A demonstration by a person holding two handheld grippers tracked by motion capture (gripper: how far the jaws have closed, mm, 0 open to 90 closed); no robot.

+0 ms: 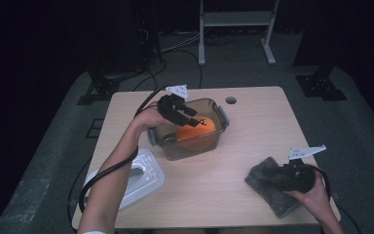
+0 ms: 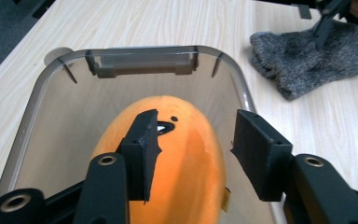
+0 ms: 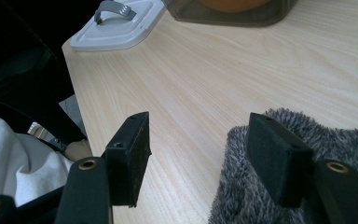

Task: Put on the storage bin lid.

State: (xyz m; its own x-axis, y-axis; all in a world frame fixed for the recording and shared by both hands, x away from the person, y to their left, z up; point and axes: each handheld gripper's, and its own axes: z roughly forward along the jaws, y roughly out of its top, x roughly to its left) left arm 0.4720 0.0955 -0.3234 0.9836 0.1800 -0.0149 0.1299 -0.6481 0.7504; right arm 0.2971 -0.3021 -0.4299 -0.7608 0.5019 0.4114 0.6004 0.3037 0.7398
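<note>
Nearest the person, at the counter's (image 1: 253, 102) near right corner, the right gripper (image 1: 272, 176) rests low over a grey fuzzy cloth (image 1: 268, 187). In the right gripper view its jaws stand apart, one over bare wood and the other over the cloth's (image 3: 317, 154) edge, with nothing between them; whether that pad actually touches the pile is hard to tell from this angle. At the near left edge lies a white lid (image 1: 143, 175) with a grey handle, flat on the wood and partly overhanging the edge; it shows again at the top of the right gripper view (image 3: 114, 25). Farther in, toward the middle of the counter, stands a clear brownish container (image 1: 175, 148) with grey latches at its two short ends. Inside it lies an orange fruit (image 1: 197, 132), lengthwise along the container's floor. The left gripper (image 1: 192, 117) hangs just above the container's open top, angled down at the fruit. In the left gripper view its jaws stand moderately wide, one on each side of the fruit (image 2: 186, 158) and just above it, with neither pad pressing on the skin. Near the far edge the counter has a small round hole (image 1: 231, 100).
</note>
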